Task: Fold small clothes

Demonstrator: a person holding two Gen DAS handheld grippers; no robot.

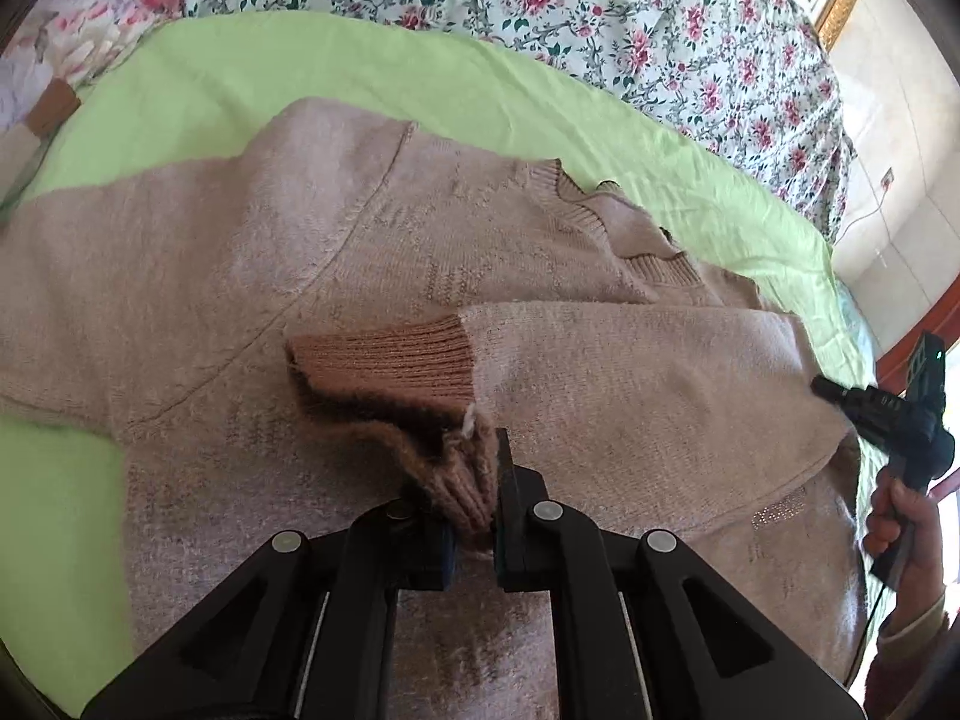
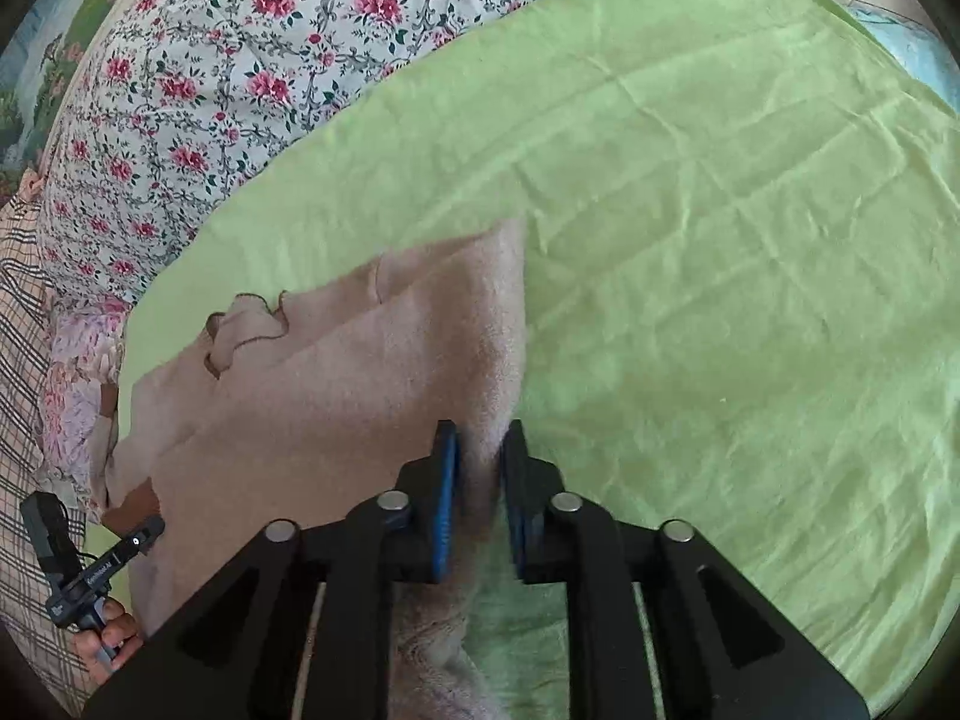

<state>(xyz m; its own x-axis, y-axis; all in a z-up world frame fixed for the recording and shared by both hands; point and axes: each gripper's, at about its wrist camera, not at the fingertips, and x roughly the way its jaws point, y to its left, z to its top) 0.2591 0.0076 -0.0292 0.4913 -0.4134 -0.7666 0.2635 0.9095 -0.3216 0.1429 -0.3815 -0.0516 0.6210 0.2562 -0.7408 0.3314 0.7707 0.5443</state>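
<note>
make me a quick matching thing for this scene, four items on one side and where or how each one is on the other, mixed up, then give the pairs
Column one:
1. left gripper
2. right gripper
3. green sheet
4. floral quilt

Column two:
A. spread under the sweater
B. shut on the ribbed cuff
C. bunched beyond the green cloth
D. astride the sweater's side edge

Pairs: 1-B, 2-D, 3-A, 4-C
</note>
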